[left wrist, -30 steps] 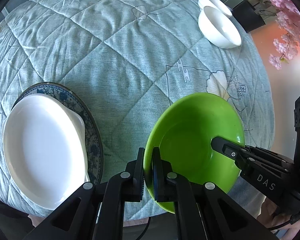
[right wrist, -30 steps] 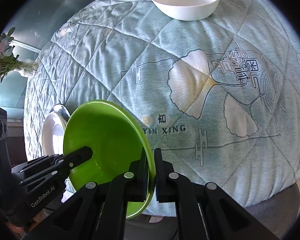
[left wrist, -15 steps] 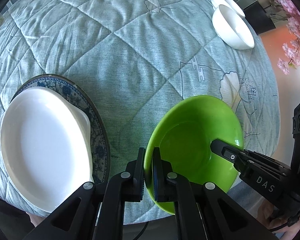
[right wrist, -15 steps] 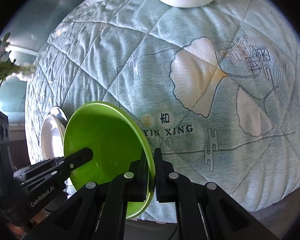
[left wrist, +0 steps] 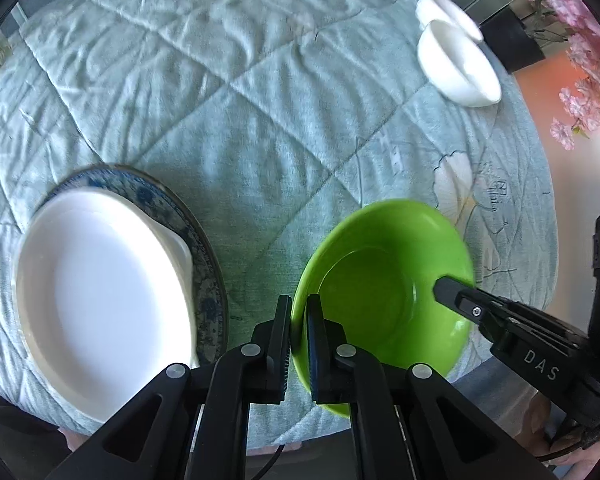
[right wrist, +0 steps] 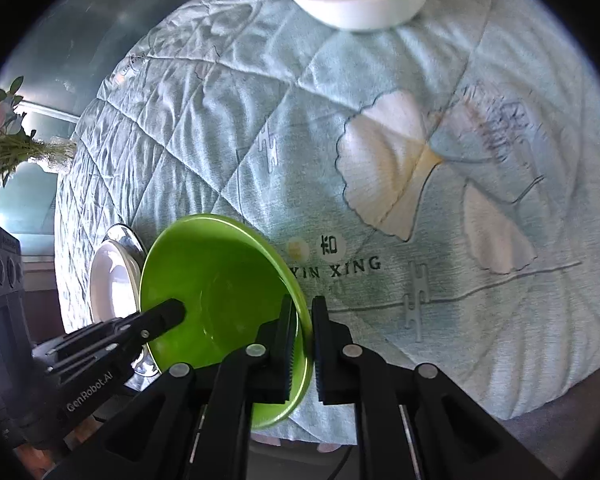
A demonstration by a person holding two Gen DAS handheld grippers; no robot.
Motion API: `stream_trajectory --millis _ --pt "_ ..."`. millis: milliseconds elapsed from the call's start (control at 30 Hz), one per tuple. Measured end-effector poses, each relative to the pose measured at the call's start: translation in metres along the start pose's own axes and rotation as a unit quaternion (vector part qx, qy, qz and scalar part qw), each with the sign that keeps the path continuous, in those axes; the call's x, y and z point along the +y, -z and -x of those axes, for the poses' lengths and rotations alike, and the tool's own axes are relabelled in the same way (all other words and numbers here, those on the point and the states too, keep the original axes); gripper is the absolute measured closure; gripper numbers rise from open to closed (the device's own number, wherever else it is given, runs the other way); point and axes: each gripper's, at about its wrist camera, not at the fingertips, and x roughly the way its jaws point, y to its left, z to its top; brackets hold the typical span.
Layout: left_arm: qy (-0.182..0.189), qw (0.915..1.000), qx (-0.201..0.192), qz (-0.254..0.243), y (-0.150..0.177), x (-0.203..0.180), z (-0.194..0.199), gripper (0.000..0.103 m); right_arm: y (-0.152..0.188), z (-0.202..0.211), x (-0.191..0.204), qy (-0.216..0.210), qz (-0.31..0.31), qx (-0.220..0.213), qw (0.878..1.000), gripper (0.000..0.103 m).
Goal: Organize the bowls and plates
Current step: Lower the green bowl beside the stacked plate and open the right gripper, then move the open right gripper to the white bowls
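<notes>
— Both hand-held grippers are on the green bowl [left wrist: 384, 292], right? How do we have it?

— Our left hand-held gripper [left wrist: 299, 316] is pinched narrow on the bowl's near-left rim, one finger inside and one outside. Our right hand-held gripper [right wrist: 303, 320] clamps the opposite rim the same way, so we hold the bowl between us at the near edge of the bench [left wrist: 260, 92].

— What do we see beside it?

— To the left, a white plate [left wrist: 100, 280] sits stacked on a blue patterned plate [left wrist: 204, 248] on the quilted teal cloth [right wrist: 228, 128]. At the far right edge, two white bowls [left wrist: 456, 60] stand just beside each other, near pink flowers [left wrist: 580, 40].
</notes>
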Motion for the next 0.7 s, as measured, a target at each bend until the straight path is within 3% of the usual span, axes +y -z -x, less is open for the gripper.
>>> stream_trajectory --millis 67,100,133,167,200,233,267,333,400,467,500,533,567,600,700 --pt "-0.013 0.9994 -0.030 -0.014 0.003 -0.002 0.021 0.094 0.003 0.013 0.006 0.025 0.021 -0.020 0.999 0.079" --pt "-0.024 0.9984 -0.047 -0.020 0.005 -0.003 0.033 0.080 0.005 0.022 0.009 0.044 0.036 -0.035 0.998 0.071" --pt "-0.037 0.9968 -0.066 -0.025 0.008 -0.003 0.046 0.053 0.008 0.032 0.013 0.063 0.053 -0.053 0.995 0.051" --pt "-0.057 0.9934 -0.096 -0.029 0.013 -0.003 0.063 0.038 0.011 0.039 0.016 0.075 0.066 -0.068 0.993 0.027" --pt "-0.078 0.9868 -0.139 -0.029 0.021 -0.001 0.082 0.015 0.017 0.051 0.020 0.088 0.082 -0.091 0.989 0.019" --pt "-0.087 0.9808 -0.172 -0.029 0.026 0.001 0.096 0.005 0.020 0.057 0.022 0.092 0.090 -0.106 0.986 0.015" --pt "-0.094 0.9711 -0.217 -0.030 0.035 0.004 0.114 0.004 0.024 0.064 0.025 0.098 0.100 -0.119 0.983 0.015" --pt "-0.094 0.9587 -0.266 -0.034 0.051 0.009 0.138 0.003 0.029 0.072 0.027 0.105 0.112 -0.130 0.980 0.012" --pt "-0.087 0.9582 -0.269 -0.040 0.059 0.018 0.153 0.003 0.034 0.079 0.029 0.101 0.111 -0.139 0.979 0.011" --pt "-0.053 0.9669 -0.247 -0.038 0.066 0.029 0.162 0.014 0.038 0.086 0.032 0.090 0.112 -0.148 0.978 0.014" --pt "-0.046 0.9674 -0.247 -0.034 0.069 0.034 0.165 0.048 0.040 0.090 0.035 0.087 0.117 -0.153 0.977 0.019" --pt "-0.047 0.9681 -0.244 -0.033 0.072 0.036 0.166 0.089 0.042 0.094 0.039 0.090 0.127 -0.160 0.975 0.048" --pt "-0.050 0.9716 -0.229 -0.033 0.073 0.040 0.164 0.103 0.045 0.096 0.043 0.101 0.136 -0.167 0.971 0.084" --pt "-0.049 0.9723 -0.227 -0.030 0.075 0.041 0.162 0.103 0.046 0.097 0.046 0.122 0.142 -0.169 0.968 0.096" --pt "-0.040 0.9654 -0.255 -0.035 0.081 0.038 0.169 0.103 0.047 0.106 0.048 0.138 0.141 -0.185 0.963 0.098"
